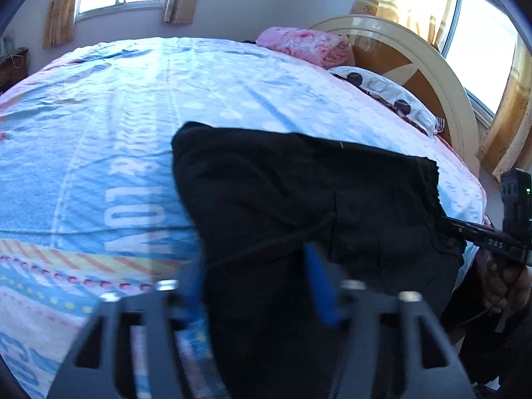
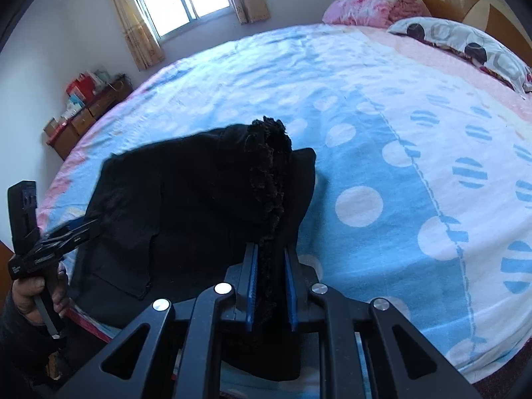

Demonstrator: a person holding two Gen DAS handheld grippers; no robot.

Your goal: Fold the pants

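Black pants [image 1: 299,199] lie folded near the front edge of the bed, also seen in the right wrist view [image 2: 183,199]. My left gripper [image 1: 257,282] has its blurred blue pads on either side of the cloth. From the right wrist view, the left gripper [image 2: 94,224] pinches the pants' left edge with its fingertips close together. My right gripper [image 2: 271,256] is shut on the ruffled elastic waistband [image 2: 269,166], which stands up between its blue pads. The right gripper [image 1: 445,226] meets the pants' right edge in the left wrist view.
The bed has a blue, white and pink patterned sheet [image 2: 399,133]. A spotted pillow [image 2: 465,46] and a pink blanket [image 2: 365,6] lie by the curved headboard [image 1: 415,66]. A cluttered wooden cabinet [image 2: 83,116] stands beyond the bed. A hand [image 2: 33,292] holds the left gripper's handle.
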